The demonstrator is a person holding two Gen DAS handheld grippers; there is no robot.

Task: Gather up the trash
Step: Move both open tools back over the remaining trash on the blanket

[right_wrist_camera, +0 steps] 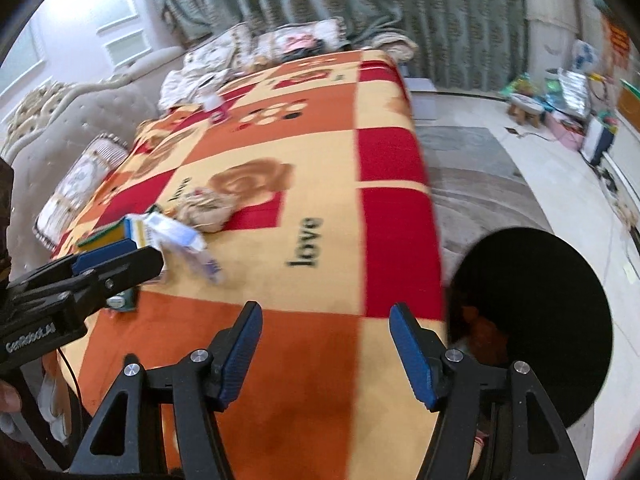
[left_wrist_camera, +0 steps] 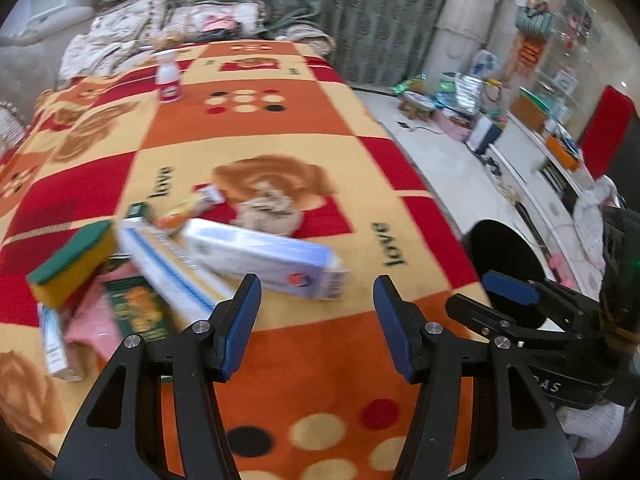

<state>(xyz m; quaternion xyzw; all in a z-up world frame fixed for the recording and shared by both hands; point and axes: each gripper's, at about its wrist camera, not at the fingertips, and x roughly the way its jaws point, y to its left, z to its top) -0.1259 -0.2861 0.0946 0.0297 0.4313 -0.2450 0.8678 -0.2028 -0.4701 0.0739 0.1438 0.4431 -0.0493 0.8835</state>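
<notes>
Black bin (right_wrist_camera: 532, 320) just off blanket (right_wrist_camera: 320, 184) R edge.

I see a heap of trash on the blanket, long white and blue box (left_wrist_camera: 264, 258) lying flat and skewed, second white box (left_wrist_camera: 172, 268) beside it, crumpled beige paper (left_wrist_camera: 268, 210) just behind, green-topped yellow sponge (left_wrist_camera: 72, 262) tilted at left, round black bin (right_wrist_camera: 536, 320) off the blanket's edge

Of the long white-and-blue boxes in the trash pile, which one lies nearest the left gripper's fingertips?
The striped box ends right beside the left gripper's left fingertip. The box with the barcode end lies farther up the blanket.
</notes>
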